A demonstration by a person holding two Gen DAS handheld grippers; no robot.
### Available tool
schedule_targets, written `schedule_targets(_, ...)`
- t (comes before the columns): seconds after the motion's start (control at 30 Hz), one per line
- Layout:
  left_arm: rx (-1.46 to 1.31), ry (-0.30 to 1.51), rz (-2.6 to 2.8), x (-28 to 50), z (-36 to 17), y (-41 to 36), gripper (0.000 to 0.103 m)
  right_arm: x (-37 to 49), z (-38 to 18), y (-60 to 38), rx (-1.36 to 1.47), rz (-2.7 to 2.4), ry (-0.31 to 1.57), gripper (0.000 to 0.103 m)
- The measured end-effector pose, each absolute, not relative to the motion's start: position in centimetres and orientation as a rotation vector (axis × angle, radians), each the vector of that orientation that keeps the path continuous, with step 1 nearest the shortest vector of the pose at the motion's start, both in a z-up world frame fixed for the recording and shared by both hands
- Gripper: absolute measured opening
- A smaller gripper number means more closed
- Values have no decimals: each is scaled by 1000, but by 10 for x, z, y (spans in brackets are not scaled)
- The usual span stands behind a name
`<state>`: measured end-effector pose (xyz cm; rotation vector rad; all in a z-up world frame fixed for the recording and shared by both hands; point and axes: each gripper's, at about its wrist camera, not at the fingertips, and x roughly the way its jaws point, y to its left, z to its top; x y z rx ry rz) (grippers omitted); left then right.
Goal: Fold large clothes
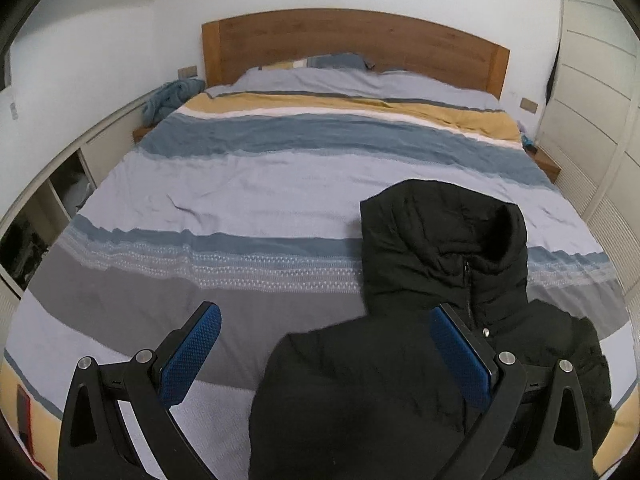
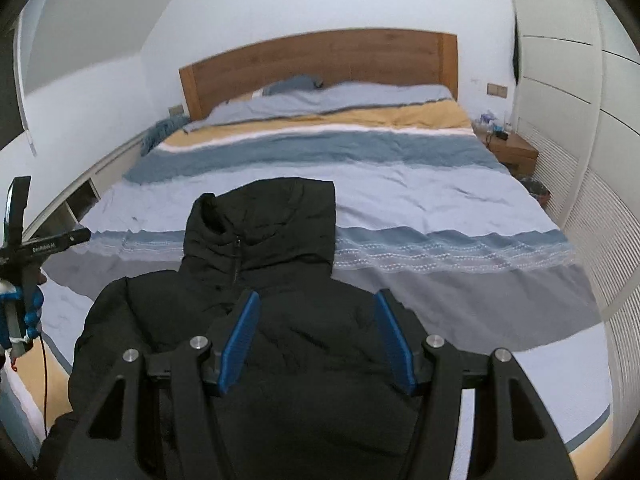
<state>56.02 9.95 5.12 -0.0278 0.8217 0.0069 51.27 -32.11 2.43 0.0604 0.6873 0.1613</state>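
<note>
A black puffy hooded jacket lies front up on the near part of the bed, its zipper closed and its hood toward the headboard. My left gripper hovers open over the jacket's left shoulder. One blue pad stands above the striped duvet, the other above the jacket near the zipper. In the right wrist view the jacket fills the lower middle. My right gripper hangs over its chest with the jaws apart and no fabric pinched between the pads.
A wooden headboard closes off the far end of the bed. A nightstand and white louvered wardrobe doors line the right side. Open shelves run along the left. A hand grips the other device's handle.
</note>
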Motion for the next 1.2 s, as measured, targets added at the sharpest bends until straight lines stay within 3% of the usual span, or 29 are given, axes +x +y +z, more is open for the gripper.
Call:
schedule_targets(0.23,-20,861,-43,623,75,101,102,586,53,-327,93,202,743,59)
schedule_targets(0.33,-44,886,-77,647,67,102,102,623,51,-324,105,227,774,63)
schedule_targets(0.73,-186,1008,-150,742,-25,98,102,744,-22,-301,156,253,902,64)
schedule_targets(1.2,-345,1013,-220,800,-81,88,102,847,-85,-300,348,251,930,65)
